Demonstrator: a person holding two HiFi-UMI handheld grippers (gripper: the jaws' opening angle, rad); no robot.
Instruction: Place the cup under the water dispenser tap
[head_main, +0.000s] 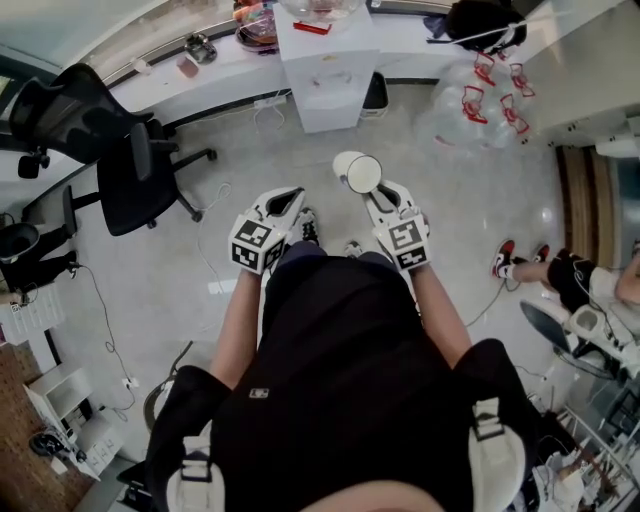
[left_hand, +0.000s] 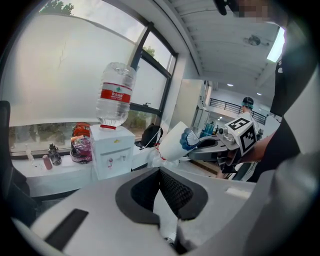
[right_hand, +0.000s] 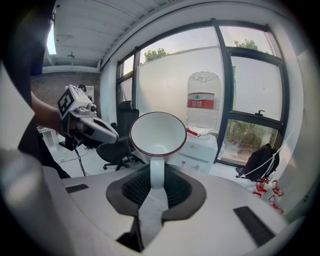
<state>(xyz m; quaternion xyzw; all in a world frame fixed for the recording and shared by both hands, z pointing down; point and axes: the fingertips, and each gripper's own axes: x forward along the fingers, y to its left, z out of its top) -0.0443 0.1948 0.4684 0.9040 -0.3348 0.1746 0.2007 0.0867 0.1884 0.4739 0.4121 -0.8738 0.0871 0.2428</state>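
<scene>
Cup (head_main: 357, 171), white with a dark red rim, is held in the air by its handle between the jaws of the right gripper (head_main: 375, 196), out in front of the person and above the pale floor (head_main: 250, 235); in the right gripper view the cup (right_hand: 158, 133) lies tipped on its side with its empty mouth turned back toward the camera, and the right gripper (right_hand: 156, 176) has its jaws narrowed onto the handle, the dark pads pressing it from both sides; the water dispenser (head_main: 325, 85) stands well apart from the cup, ahead of it against the white table (head_main: 220, 70) that runs along the window; its clear bottle (right_hand: 203, 102) with a red label sits upside down on top of the white cabinet (right_hand: 201, 148); the left gripper (head_main: 287, 203) is beside the right one, apart from the cup, and in its own view the left gripper (left_hand: 161, 176) has its jaws drawn together with nothing between them; from that side the cup (left_hand: 172, 142) shows a blue pattern on its wall; a black office chair (head_main: 120, 150) stands on the floor to the left, and a black backpack (right_hand: 257, 162) rests on the table to the right of the dispenser.
</scene>
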